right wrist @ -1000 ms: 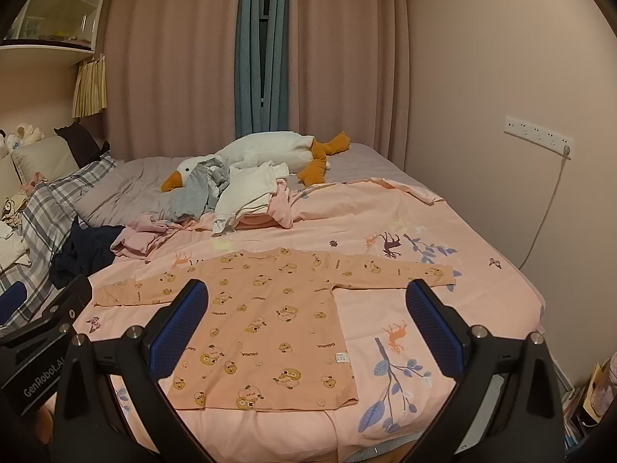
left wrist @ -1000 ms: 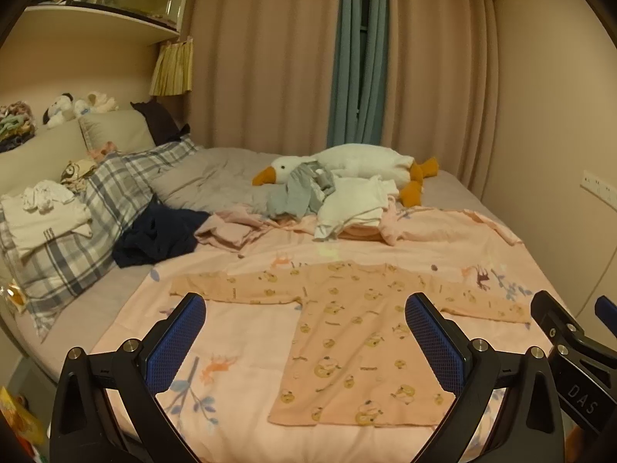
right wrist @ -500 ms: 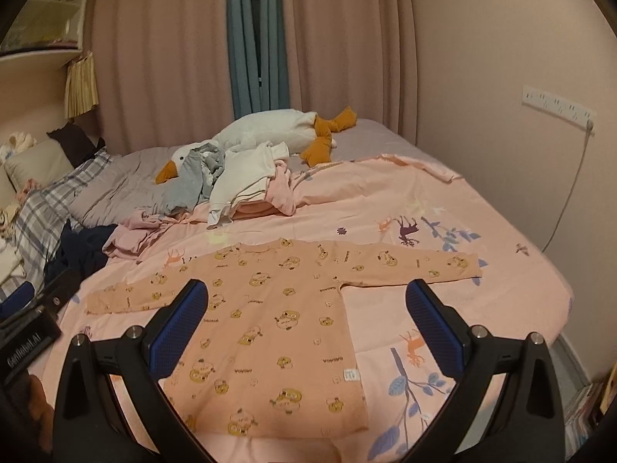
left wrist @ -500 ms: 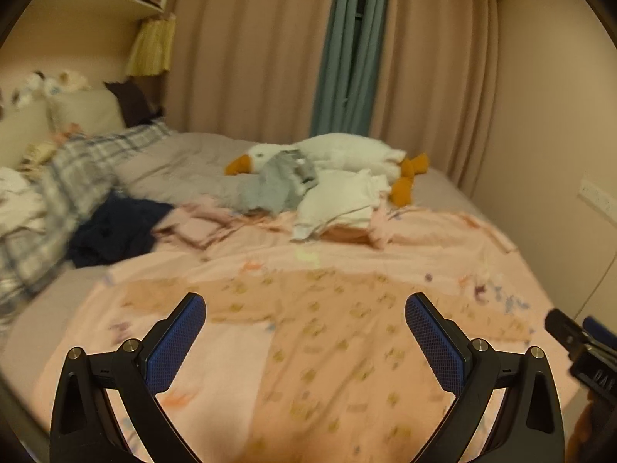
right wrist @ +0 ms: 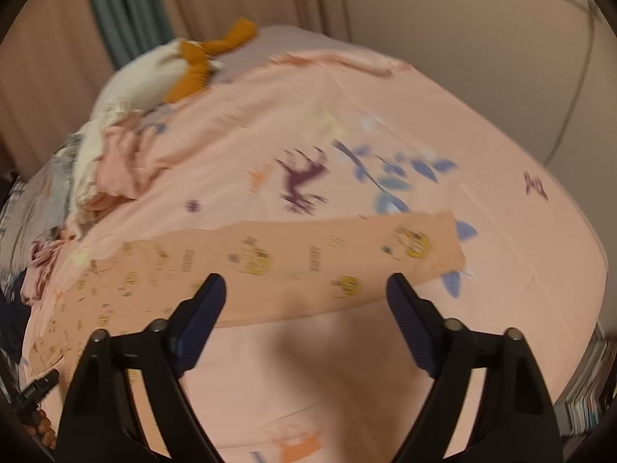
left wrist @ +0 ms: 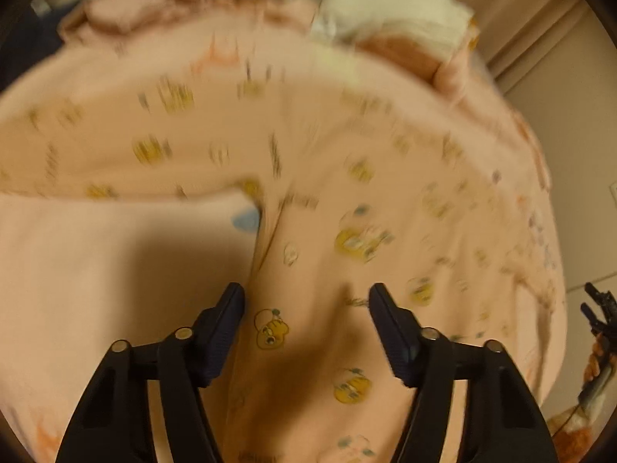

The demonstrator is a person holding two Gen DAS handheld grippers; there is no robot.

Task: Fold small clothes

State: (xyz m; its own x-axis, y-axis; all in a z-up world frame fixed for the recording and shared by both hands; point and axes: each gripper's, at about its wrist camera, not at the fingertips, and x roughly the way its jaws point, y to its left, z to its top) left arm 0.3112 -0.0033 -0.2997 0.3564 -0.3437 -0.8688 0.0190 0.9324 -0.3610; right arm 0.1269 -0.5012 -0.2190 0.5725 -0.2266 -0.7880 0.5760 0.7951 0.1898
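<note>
A small peach long-sleeved top (left wrist: 347, 208) with yellow cartoon prints lies flat on the pink bedspread (left wrist: 96, 270). My left gripper (left wrist: 306, 297) is open and hovers low over the top's left side seam, just below the armpit. My right gripper (right wrist: 306, 289) is open and hovers over the top's right sleeve (right wrist: 327, 258), which lies stretched out to the right. Both views are blurred by motion. Neither gripper holds anything.
A heap of unfolded clothes (right wrist: 112, 162) and a white goose plush (right wrist: 185, 61) lie at the far side of the bed. The bed's right edge (right wrist: 578, 270) runs beside a wall. The other gripper shows at the right border of the left wrist view (left wrist: 601, 316).
Both grippers have dropped down and forward from a high view of the whole bed to close above the top. Both stay open.
</note>
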